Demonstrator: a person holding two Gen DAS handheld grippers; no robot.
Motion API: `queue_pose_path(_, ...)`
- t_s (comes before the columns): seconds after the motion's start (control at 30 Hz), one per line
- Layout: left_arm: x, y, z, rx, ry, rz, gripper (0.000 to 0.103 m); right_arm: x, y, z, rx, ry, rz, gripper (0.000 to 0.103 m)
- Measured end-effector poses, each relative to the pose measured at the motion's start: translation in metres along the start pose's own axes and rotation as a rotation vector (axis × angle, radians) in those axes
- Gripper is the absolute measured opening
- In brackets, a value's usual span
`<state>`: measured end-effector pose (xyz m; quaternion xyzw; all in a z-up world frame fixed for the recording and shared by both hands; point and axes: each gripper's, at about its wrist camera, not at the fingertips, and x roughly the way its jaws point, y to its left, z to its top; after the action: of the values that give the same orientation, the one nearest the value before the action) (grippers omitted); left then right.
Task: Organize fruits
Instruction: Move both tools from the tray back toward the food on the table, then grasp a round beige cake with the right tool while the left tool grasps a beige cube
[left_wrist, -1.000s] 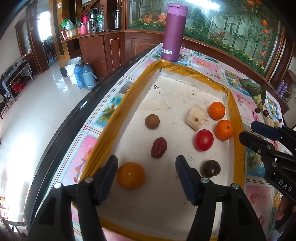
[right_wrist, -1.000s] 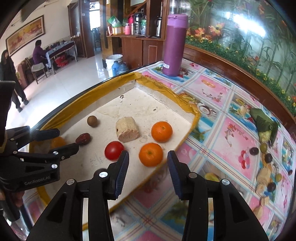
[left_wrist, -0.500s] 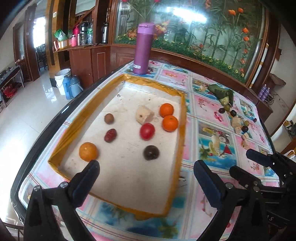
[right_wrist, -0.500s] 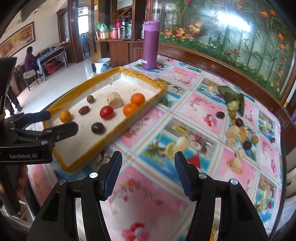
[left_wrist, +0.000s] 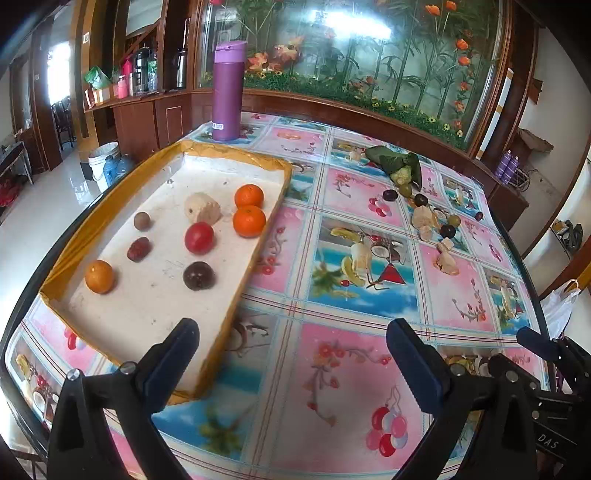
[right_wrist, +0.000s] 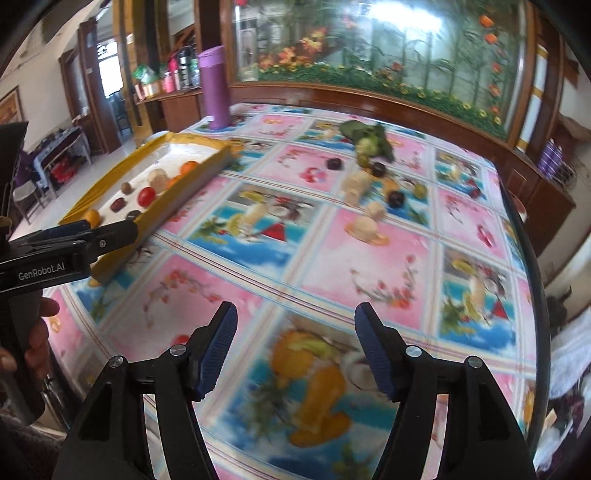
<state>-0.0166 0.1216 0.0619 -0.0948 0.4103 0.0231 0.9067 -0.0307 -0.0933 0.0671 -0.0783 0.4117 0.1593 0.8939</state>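
You've pulled both grippers, left gripper (left_wrist: 291, 354) released wide and right gripper (right_wrist: 295, 354) opening on nothing, back from the tray (left_wrist: 258, 236), so next comes the loose fruit pile (left_wrist: 428, 218) across the counter (left_wrist: 332, 369).

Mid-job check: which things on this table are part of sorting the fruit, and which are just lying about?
Job:
- tray holding oranges, tomato, dark plum
- loose fruit pile on the tablecloth
- left gripper, open
- right gripper, opening, empty

Lying about:
- purple flask
- green leaf bundle
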Motion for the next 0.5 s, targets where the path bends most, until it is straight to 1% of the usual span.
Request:
queue_pose_path(0.07, 0.001, -0.007, -0.003, -0.007, -0.003, 0.011, 0.103, -0.003, -0.016, -0.006, 0.032, 0.002, -0.012, 0.065)
queue_pose_path(0.17, 0.005, -0.017, -0.002, -0.015, 0.007, 0.007, 0.103, -0.005, -0.035, -0.010, 0.069, 0.001, -0.018, 0.065)
queue_pose_path(0.33, 0.010, -0.030, 0.000, 0.008, 0.012, 0.013, 0.103, 0.005, -0.060, 0.003, 0.110, -0.010, 0.004, 0.066)
queue_pose_path(0.43, 0.014, -0.037, 0.004, 0.045, 0.028, 0.055, 0.103, 0.028, -0.070, 0.023, 0.106, -0.009, 0.023, 0.066)
queue_pose_path(0.5, 0.018, -0.044, 0.008, 0.111, 0.050, 0.122, 0.103, 0.049, -0.074, 0.036, 0.099, 0.006, 0.036, 0.066)
